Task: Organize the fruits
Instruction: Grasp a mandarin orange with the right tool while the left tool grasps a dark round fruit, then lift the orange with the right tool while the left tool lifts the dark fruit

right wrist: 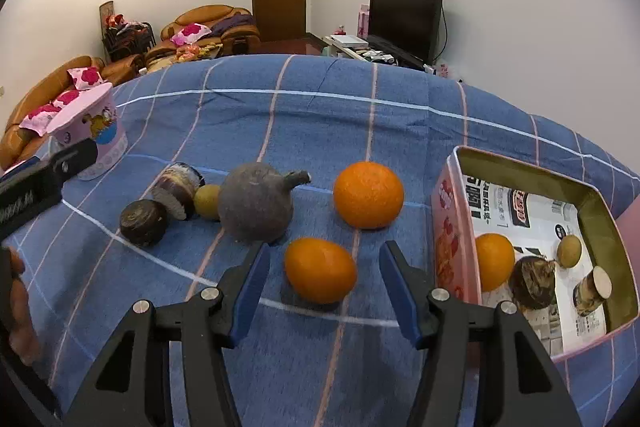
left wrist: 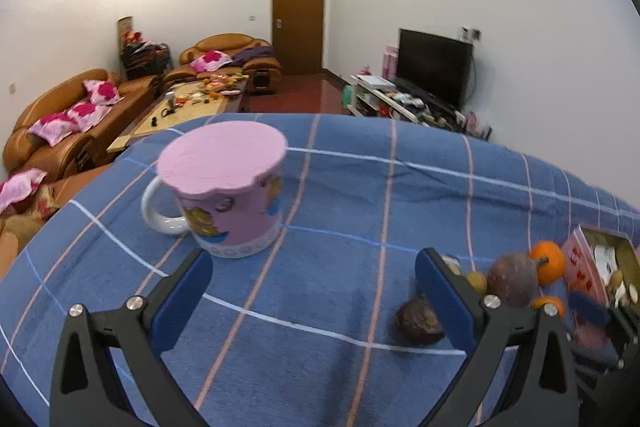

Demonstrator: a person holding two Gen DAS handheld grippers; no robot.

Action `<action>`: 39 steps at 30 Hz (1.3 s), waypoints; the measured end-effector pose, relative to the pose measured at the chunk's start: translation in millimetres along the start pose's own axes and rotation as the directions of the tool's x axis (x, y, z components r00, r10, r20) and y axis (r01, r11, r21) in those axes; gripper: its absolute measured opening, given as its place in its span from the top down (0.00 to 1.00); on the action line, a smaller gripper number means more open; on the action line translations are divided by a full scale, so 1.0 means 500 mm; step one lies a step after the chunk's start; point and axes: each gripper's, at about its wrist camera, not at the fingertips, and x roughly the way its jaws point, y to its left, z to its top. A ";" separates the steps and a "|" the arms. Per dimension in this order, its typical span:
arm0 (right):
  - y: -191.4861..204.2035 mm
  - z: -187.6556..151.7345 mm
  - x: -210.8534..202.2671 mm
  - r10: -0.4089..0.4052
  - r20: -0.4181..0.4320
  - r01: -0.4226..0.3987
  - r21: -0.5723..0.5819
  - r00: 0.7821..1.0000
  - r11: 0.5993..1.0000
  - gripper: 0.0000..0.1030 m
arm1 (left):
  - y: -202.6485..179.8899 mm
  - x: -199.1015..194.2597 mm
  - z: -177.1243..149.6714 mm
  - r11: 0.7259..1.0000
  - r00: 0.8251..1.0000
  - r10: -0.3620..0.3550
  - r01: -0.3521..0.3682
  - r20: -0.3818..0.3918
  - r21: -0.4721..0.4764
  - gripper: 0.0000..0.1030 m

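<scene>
Blue checked cloth [right wrist: 320, 115] covered the table where the fruit lay. From the right wrist view, the right gripper [right wrist: 324, 267] stood with its jaws apart on either side of a small orange [right wrist: 320, 270], the blue pads not touching it. At one o'clock from that fruit sat a larger orange [right wrist: 368, 195], and at eleven o'clock a grey round fruit with a stub stem [right wrist: 256, 207]. Further toward nine o'clock lay a yellow-green fruit [right wrist: 207, 201], a cut brown piece [right wrist: 178, 190] and a dark round fruit [right wrist: 143, 223]. At three o'clock stood a pink tin box [right wrist: 452, 227] holding another orange [right wrist: 494, 261] and several smaller pieces.

From the left wrist view, the left gripper [left wrist: 312, 267] was wide open over bare cloth with nothing between its pads. A pink mug [left wrist: 230, 195] with a pink lid stood at eleven o'clock from it.
</scene>
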 end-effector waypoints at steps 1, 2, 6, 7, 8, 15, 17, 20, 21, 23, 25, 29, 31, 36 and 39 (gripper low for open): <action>0.003 0.002 0.003 -0.005 -0.004 0.005 -0.010 1.000 1.000 0.43 | -0.006 0.001 -0.001 1.000 1.000 -0.006 0.006 -0.006 0.018 0.00; 0.011 0.002 0.007 -0.014 -0.012 0.014 -0.025 1.000 1.000 0.43 | -0.014 0.003 -0.003 0.999 1.000 -0.009 0.009 -0.012 0.037 0.00; 0.035 0.005 0.021 -0.005 -0.046 0.002 -0.076 0.999 0.997 0.46 | -0.027 0.006 -0.009 0.997 1.000 0.000 0.002 -0.018 0.079 0.00; 0.036 0.004 0.022 -0.015 -0.050 0.011 -0.080 0.999 0.997 0.46 | -0.026 0.006 -0.008 0.997 1.000 -0.003 0.005 -0.021 0.076 0.00; 0.034 0.004 0.027 -0.020 -0.061 0.016 -0.077 0.998 0.997 0.47 | -0.025 0.006 -0.007 0.997 1.000 -0.008 0.010 -0.023 0.074 0.00; 0.003 -0.003 0.032 0.071 -0.105 -0.073 -0.022 0.992 0.997 0.64 | -0.064 0.016 -0.024 0.980 0.990 -0.106 0.121 -0.097 0.157 0.00; -0.005 -0.011 0.021 0.108 -0.098 -0.109 0.002 0.989 0.994 0.64 | -0.079 0.021 -0.035 0.973 0.985 -0.121 0.142 -0.121 0.182 0.00; -0.021 -0.021 -0.012 0.153 -0.041 -0.151 0.054 0.987 0.987 0.64 | -0.093 0.033 -0.044 0.972 0.983 -0.115 0.141 -0.146 0.188 0.02; -0.024 -0.021 -0.026 0.152 -0.017 -0.151 0.053 0.988 0.987 0.64 | -0.097 0.040 -0.046 0.970 0.980 -0.107 0.140 -0.166 0.197 0.08; -0.030 -0.021 -0.060 0.152 0.040 -0.154 0.047 0.988 0.987 0.64 | -0.102 0.051 -0.048 0.968 0.972 -0.121 0.161 -0.202 0.194 0.23; -0.036 -0.028 -0.088 0.154 0.083 -0.158 0.040 0.985 0.987 0.64 | -0.099 0.069 -0.051 0.968 0.954 -0.150 0.195 -0.260 0.160 0.35; -0.053 -0.047 -0.114 0.169 0.106 -0.175 0.051 0.980 0.983 0.64 | -0.089 0.069 -0.047 0.972 0.950 -0.164 0.202 -0.266 0.121 0.39; -0.062 -0.052 -0.118 0.171 0.108 -0.179 0.066 0.979 0.982 0.64 | -0.084 0.064 -0.044 0.975 0.955 -0.158 0.191 -0.250 0.113 0.57; -0.074 -0.048 -0.127 0.206 0.158 -0.223 0.095 0.966 0.970 0.64 | -0.061 0.048 -0.041 0.984 0.965 -0.149 0.166 -0.214 0.060 0.63; -0.074 -0.047 -0.140 0.230 0.198 -0.252 0.093 0.953 0.963 0.64 | -0.036 0.005 -0.032 0.993 0.989 -0.119 0.120 -0.088 0.013 0.63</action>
